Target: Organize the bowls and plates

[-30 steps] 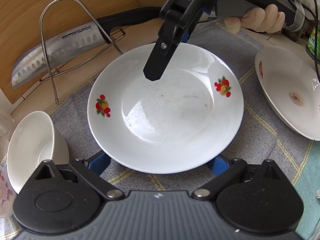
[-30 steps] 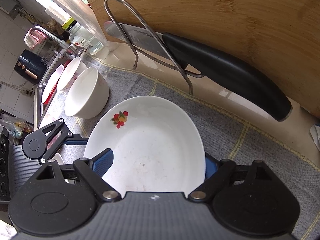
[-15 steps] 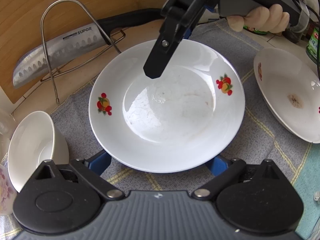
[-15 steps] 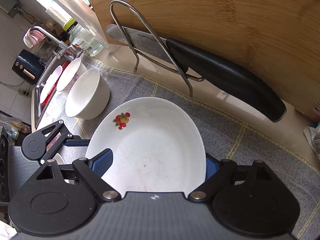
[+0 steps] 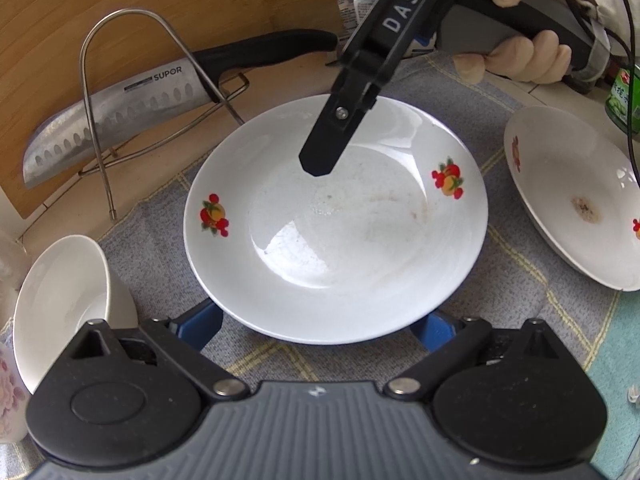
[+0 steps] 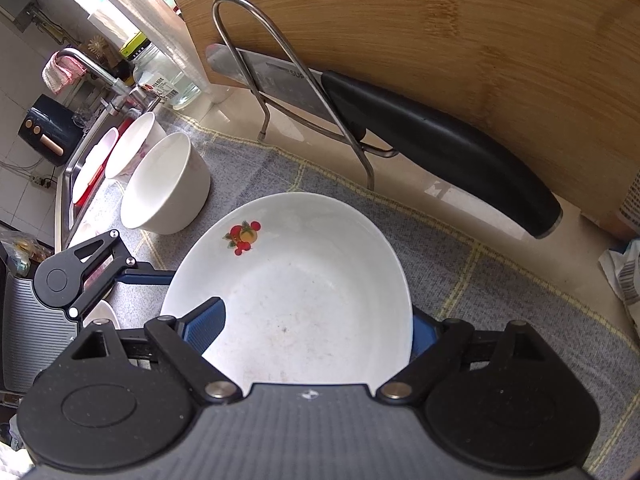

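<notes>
Left wrist view takes in a wooden board [image 5: 100,8] at the back, the grey cloth [image 5: 516,272] over the counter, and on it the fruit-patterned plate [image 5: 336,240], with a second plate [image 5: 576,204] to its right and a white bowl [image 5: 60,304] to its left. The left gripper [image 5: 320,326] stands wide, its blue pads either side of the plate's near rim; whether they touch it I cannot tell. The right gripper [image 6: 316,326] is likewise spread across the far rim, one finger above the dish. A level, even lift from both sides should suit best. The knife [image 5: 120,108] in the wire rack [image 5: 116,92] reads SUPOR; the right gripper's finger reads DAS.
</notes>
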Motion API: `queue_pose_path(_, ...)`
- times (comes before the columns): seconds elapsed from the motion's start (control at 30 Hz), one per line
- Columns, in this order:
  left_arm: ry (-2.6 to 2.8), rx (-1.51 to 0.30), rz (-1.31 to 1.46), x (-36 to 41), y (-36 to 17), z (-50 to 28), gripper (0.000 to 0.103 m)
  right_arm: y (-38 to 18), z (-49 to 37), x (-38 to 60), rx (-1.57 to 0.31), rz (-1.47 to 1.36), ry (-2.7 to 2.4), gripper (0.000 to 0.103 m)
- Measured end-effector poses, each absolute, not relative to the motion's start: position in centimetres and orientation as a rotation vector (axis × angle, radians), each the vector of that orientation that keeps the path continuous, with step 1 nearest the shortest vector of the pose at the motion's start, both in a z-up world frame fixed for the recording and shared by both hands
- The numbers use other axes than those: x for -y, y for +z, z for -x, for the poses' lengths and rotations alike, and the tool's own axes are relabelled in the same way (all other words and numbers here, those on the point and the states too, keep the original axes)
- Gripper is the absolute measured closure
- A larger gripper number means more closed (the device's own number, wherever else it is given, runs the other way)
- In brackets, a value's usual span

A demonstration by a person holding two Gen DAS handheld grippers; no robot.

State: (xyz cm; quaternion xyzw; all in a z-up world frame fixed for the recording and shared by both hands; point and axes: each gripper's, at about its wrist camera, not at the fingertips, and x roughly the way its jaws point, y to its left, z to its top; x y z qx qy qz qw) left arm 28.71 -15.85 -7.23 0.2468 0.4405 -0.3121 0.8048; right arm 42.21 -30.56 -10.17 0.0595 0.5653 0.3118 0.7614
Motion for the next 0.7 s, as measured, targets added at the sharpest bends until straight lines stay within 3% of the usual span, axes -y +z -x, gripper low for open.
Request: queue_pose_path(0.7,-0.795,-0.961,-0.467,14.95,-7.66,-29.58,0.004,-10.29,-42.01,30.79,-1.209,-0.094,0.724,0.008)
